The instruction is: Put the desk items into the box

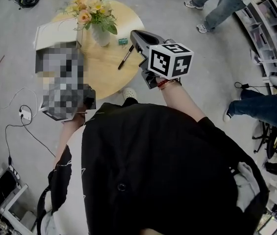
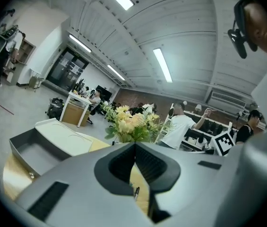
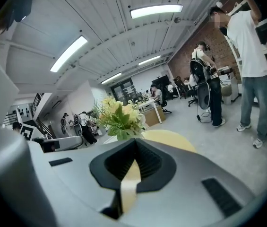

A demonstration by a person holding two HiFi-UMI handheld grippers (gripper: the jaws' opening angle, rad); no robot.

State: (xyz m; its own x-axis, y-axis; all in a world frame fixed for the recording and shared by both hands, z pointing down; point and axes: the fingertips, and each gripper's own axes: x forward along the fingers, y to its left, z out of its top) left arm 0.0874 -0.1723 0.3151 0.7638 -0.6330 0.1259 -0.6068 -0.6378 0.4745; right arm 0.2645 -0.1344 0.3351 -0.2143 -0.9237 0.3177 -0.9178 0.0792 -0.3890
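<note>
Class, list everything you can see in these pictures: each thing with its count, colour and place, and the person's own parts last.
table: one, round, pale yellow, in front of the person
box: one, grey, pale lid open, on the table's left side
vase of flowers: one, white vase, yellow and peach blooms, on the table beside the box
pen: one, black, on the table right of the vase
small item: one, teal, between vase and pen, too small to identify
plug: one, white, on the floor at left, with cables
bystanders: several, in jeans, around the room
left gripper: one, grey, fingers shut, empty, pointing at the table
right gripper: one, grey, fingers shut, empty, over the table's right edge
</note>
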